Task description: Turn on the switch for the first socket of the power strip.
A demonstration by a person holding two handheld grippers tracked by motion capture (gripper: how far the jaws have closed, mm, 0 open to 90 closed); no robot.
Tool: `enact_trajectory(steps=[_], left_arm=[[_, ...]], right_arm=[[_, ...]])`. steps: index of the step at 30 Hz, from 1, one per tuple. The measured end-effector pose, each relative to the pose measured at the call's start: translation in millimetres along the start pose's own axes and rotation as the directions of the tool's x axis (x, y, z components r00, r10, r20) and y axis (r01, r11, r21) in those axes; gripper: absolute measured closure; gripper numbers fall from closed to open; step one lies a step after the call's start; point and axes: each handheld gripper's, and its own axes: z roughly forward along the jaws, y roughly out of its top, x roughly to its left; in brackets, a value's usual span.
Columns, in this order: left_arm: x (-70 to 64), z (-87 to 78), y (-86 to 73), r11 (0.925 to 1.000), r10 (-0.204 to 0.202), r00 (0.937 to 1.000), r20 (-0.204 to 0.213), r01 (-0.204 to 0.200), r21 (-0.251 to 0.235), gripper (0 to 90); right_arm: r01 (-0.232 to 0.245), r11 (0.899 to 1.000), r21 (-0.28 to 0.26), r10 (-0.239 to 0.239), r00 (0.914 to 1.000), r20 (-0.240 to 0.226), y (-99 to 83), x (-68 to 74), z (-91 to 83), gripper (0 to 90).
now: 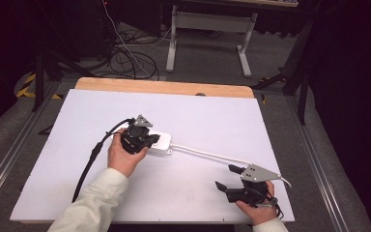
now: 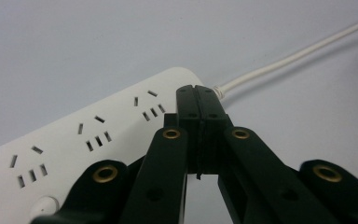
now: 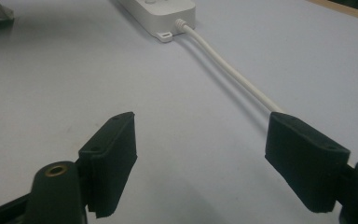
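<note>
A white power strip (image 1: 162,143) lies near the middle of the white table, its sockets (image 2: 93,133) facing up. Its white cable (image 1: 207,153) runs right toward the table's front right corner. My left gripper (image 1: 153,140) is shut with nothing between its fingers. Its tips (image 2: 196,93) hang just over the strip's cable end (image 2: 216,88). My right gripper (image 1: 224,177) stands open near the front right, low over the table. In the right gripper view the cable (image 3: 233,70) runs from the strip (image 3: 163,11) down behind the right pad (image 3: 303,158), outside the gap between the pads (image 3: 112,158).
The white board (image 1: 198,116) covers a wooden tabletop whose far edge (image 1: 164,87) shows. Beyond it stand a white desk frame (image 1: 212,29) and loose cables on the floor (image 1: 130,58). Black cables trail from both grippers toward the front edge.
</note>
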Motion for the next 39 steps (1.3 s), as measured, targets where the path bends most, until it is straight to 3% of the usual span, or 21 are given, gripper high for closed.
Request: enact_trajectory(steps=[6, 9, 13, 25, 31, 39], left_arm=[[2.2, 7.9, -0.6, 0.9993, -0.034, 0.9994, 0.004, 0.034, 0.013, 90.0], [2.8, 12.1, -1.4, 0.999, -0.039, 0.9991, -0.02, 0.039, 0.021, 90.0], [3.2, 15.7, -2.3, 0.9992, -0.025, 0.9984, -0.051, 0.027, 0.031, 90.0], [-0.6, 22.2, -4.4, 0.9966, -0.018, 0.9971, -0.074, 0.024, 0.079, 90.0], [0.2, 22.6, -4.8, 0.997, -0.014, 0.9975, -0.07, 0.02, 0.075, 90.0], [-2.2, 23.2, -7.0, 0.9976, 0.025, 0.9962, -0.083, -0.019, 0.067, 90.0]], right_arm=[[0.0, 1.0, 0.0, 0.0, 1.0, 0.0, 0.0, 0.0, -0.6, 25.3], [0.002, 1.0, 0.0, -0.002, 1.0, 0.0, 0.0, 0.0, -0.5, 25.3], [0.003, 1.0, -0.001, -0.003, 1.0, 0.0, 0.0, 0.1, -0.6, 25.3], [0.003, 1.0, -0.001, -0.003, 1.0, 0.0, 0.0, 0.5, -0.3, 25.3], [0.003, 1.0, -0.001, -0.003, 1.0, 0.0, 0.0, 0.5, -0.2, 25.4], [0.006, 1.0, 0.001, -0.006, 1.0, -0.001, 0.0, 0.8, -0.2, 25.4]])
